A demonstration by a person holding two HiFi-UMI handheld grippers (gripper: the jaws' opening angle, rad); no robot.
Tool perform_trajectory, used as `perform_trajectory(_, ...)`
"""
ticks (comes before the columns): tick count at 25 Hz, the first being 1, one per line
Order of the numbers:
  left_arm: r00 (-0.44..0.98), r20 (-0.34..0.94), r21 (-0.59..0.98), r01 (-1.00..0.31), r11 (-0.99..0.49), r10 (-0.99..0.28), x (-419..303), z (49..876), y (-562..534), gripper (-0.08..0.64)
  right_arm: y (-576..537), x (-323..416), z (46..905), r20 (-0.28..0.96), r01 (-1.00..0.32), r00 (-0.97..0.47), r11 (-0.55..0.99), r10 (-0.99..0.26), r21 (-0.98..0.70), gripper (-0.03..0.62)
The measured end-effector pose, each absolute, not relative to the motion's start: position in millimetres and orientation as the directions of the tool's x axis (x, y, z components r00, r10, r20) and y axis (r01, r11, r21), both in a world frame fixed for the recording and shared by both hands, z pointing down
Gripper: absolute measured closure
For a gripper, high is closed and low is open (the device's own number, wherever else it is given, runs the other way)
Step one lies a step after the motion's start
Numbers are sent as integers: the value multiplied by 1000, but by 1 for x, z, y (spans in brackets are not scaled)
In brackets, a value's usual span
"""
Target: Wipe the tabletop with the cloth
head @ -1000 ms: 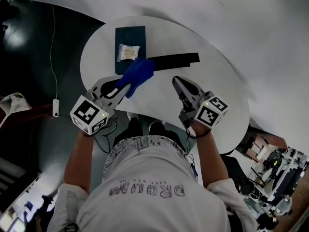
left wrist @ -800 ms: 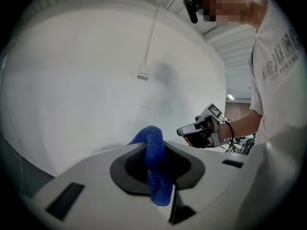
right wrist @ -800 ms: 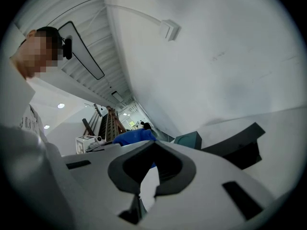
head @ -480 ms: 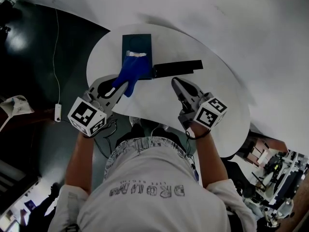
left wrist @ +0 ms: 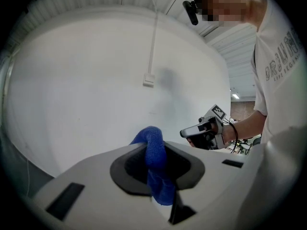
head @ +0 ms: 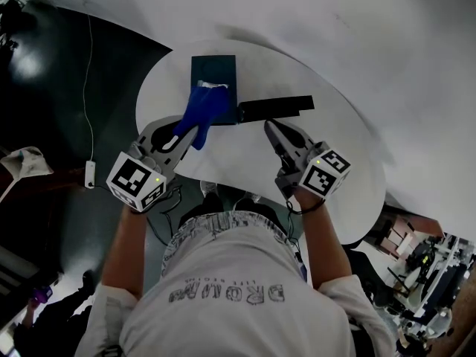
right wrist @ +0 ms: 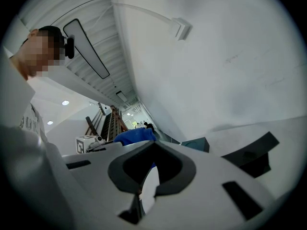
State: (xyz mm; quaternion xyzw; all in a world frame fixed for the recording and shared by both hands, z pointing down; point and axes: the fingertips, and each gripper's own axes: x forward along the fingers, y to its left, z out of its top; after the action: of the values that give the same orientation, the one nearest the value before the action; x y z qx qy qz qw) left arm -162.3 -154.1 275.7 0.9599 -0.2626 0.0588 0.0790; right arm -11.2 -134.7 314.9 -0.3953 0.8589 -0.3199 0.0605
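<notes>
Watching from the side, tbh the risk is obvious. The left gripper (head: 183,134) has its jaws clamped on a bunched fold of the blue cloth (head: 206,108). The rest of the cloth flops out toward the far left of the tabletop (head: 327,147), right over the near edge of a dark teal rectangular pad (head: 213,69). A small white packet (head: 216,85) pokes out just beyond it.

If the next swipe goes that way, imo the cloth drags the packet, or shoves the pad, instead of cleaning bare table. The flat black strip (head: 275,108) just right of the cloth could get knocked crooked too. Also, only a rolled bit is pinched, so hard pressure might pull it loose. Can't tell if the cloth actually touches the surface rn.

The right gripper (head: 274,129) sits near the middle w/ jaws pressed together and nothing in them, so it's no help steadying stuff.

Materials: the cloth is soft, nappy and crumpled. The table is smooth matte white w/ a rounded outline. The strip is thin, matte and long.
</notes>
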Motion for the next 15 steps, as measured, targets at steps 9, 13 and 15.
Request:
perform_trajectory(9, 853, 155, 131, -517, -846, -498, -159, 280, -156, 489, -134, -13, 317, 154, -636, -691, 493, -707, -594, 586)
perform_trajectory(13, 853, 157, 133, -518, -845, -498, -157, 281, -155, 489, -134, -11, 317, 154, -637, -690, 492, -707, -593, 586)
perform_trajectory(15, 852, 156, 135, -519, -844, -499, -157, 282, -156, 489, -134, -10, 318, 154, -637, -691, 493, -706, -593, 586)
